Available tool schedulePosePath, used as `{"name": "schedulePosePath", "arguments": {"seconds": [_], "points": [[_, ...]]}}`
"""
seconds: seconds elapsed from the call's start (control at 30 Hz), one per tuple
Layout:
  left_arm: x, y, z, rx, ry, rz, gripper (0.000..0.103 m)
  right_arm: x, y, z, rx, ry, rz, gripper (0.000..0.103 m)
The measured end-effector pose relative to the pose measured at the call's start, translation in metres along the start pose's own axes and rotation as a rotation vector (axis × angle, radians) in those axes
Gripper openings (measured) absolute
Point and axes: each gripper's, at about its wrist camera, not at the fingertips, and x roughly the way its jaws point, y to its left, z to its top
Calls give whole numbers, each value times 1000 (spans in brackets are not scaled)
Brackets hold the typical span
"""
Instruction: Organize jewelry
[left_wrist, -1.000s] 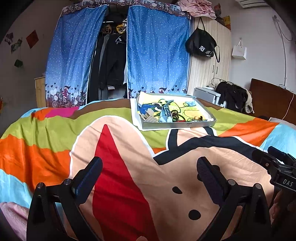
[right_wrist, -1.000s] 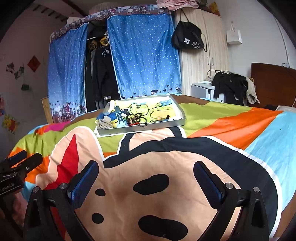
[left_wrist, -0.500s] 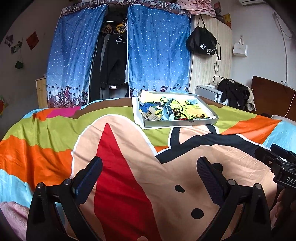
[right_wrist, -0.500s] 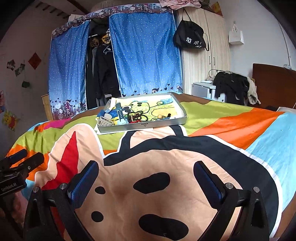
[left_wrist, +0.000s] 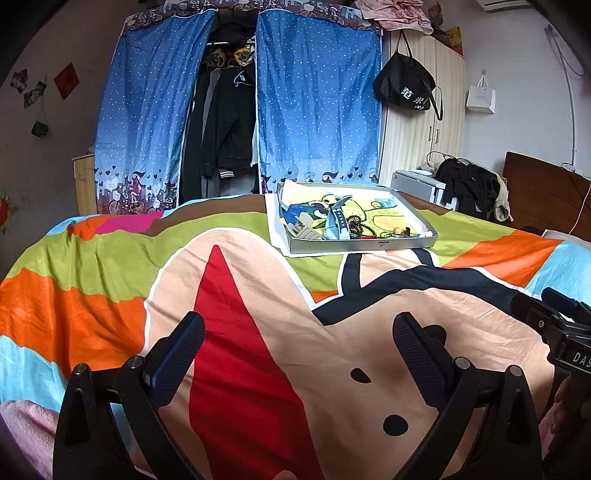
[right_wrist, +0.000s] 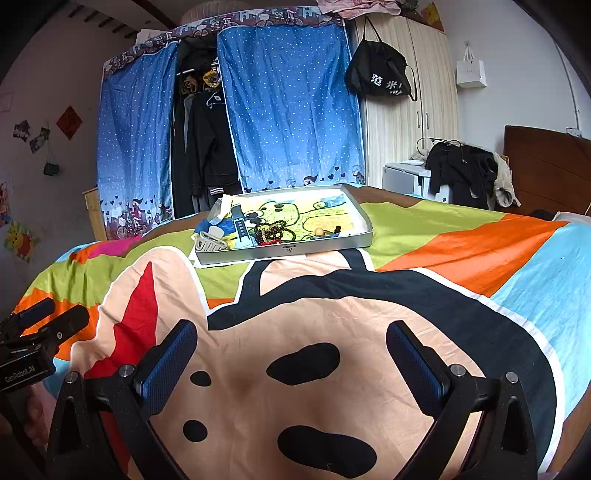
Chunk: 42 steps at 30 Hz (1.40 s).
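Bed quilt (left_wrist: 258, 332) carries tray (left_wrist: 364, 246) upper centre, well beyond both empty, spread hand-held grippers (left_wrist: 297, 345) (right_wrist: 291, 347); bead strand (right_wrist: 273, 232) inside looks light, limp, snag-prone—pinch 1 bunched loop.

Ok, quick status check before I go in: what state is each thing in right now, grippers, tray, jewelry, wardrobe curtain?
left gripper: open, empty, above the bedspread
right gripper: open, empty, above the bedspread
tray: flat on the bed, no lid on it
bead bracelets: heaped in the tray
watch: lying in the tray, unbuckled
hair clip: in the tray's near left corner
wardrobe curtain: parted, clothes showing
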Motion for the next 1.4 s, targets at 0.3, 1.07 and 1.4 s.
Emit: {"name": "schedulePosePath", "arguments": {"seconds": [0.3, 1.07, 1.4], "points": [[0, 1, -1, 5, -3, 2, 100, 0, 0, 0, 1, 1, 0, 103], [-2, 1, -1, 14, -8, 3, 100, 0, 0, 1, 1, 1, 0, 103], [-2, 3, -2, 22, -12, 1, 100, -1, 1, 1, 1, 1, 0, 103]]}}
